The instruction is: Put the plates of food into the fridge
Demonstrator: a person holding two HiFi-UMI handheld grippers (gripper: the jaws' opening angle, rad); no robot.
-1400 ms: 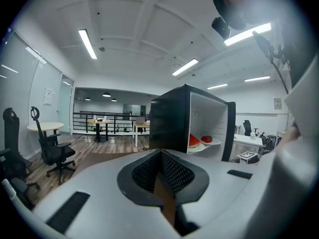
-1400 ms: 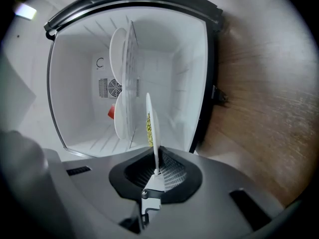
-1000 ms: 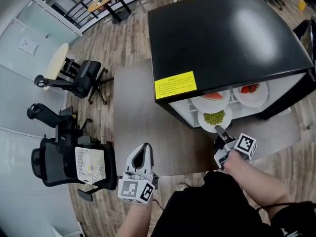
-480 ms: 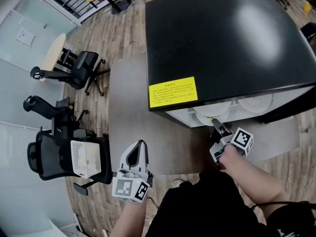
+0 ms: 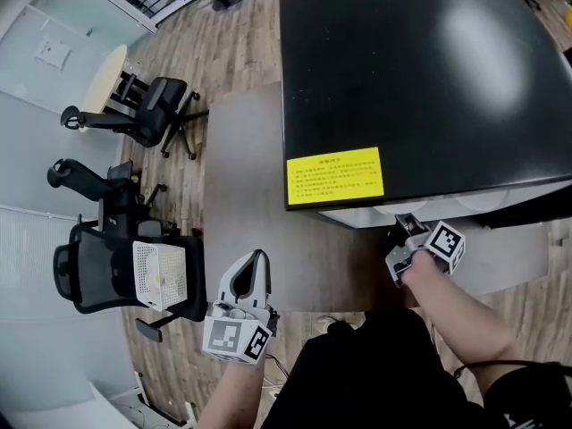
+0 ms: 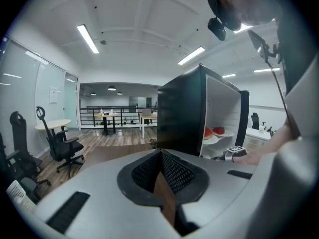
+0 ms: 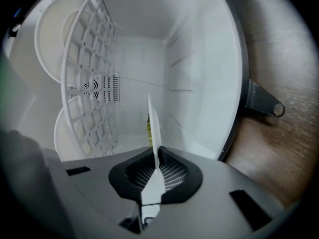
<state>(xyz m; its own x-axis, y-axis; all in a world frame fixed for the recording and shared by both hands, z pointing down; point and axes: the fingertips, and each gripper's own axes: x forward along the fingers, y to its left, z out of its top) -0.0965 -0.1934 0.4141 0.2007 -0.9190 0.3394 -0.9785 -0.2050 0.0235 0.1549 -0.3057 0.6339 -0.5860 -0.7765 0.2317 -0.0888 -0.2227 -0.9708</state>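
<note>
Plate of green food (image 7: 154, 123) was inside fridge (image 7: 199, 59), under its grid shelf (image 7: 89, 73), rim pinched by right gripper (image 7: 153, 157) for placing; left gripper (image 6: 160, 153), pressed together and empty, sat outside fridge.

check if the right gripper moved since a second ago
Yes. The right gripper, shut on the plate, went in toward the fridge: its tip now reaches the fridge top's front edge, right of the yellow label.
</note>
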